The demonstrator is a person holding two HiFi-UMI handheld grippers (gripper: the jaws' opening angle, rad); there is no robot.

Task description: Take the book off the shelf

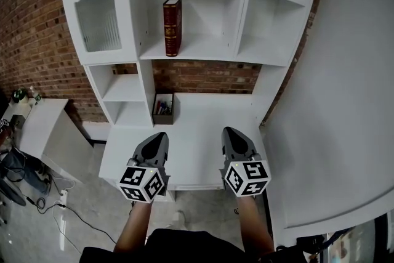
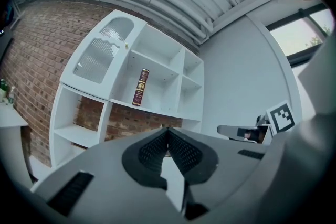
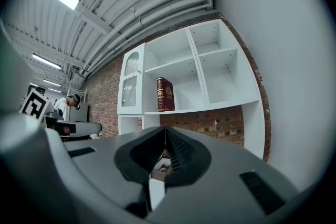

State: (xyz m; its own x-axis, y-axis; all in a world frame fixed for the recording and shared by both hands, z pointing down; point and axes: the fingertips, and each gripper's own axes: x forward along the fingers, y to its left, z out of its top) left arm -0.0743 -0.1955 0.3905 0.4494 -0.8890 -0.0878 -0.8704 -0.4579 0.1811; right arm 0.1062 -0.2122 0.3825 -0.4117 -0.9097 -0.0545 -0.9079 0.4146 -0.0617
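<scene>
A dark red book [image 1: 172, 26] stands upright, alone, on the middle shelf of a white shelf unit [image 1: 191, 49]. It shows too in the left gripper view as the book [image 2: 140, 87] and in the right gripper view as the book [image 3: 165, 94]. Both grippers hover low over the white desk [image 1: 197, 157], well below and short of the book. My left gripper [image 1: 159, 137] is shut with nothing in it, its tips meeting [image 2: 168, 131]. My right gripper [image 1: 231, 132] is likewise shut and empty [image 3: 164, 128].
A small open box of pens [image 1: 163, 109] sits at the back of the desk under the shelf. A ribbed-glass cabinet door [image 1: 92, 3] is left of the book. A brick wall lies behind, a white wall [image 1: 345, 101] at right, a low white table [image 1: 37, 120] and floor cables at left.
</scene>
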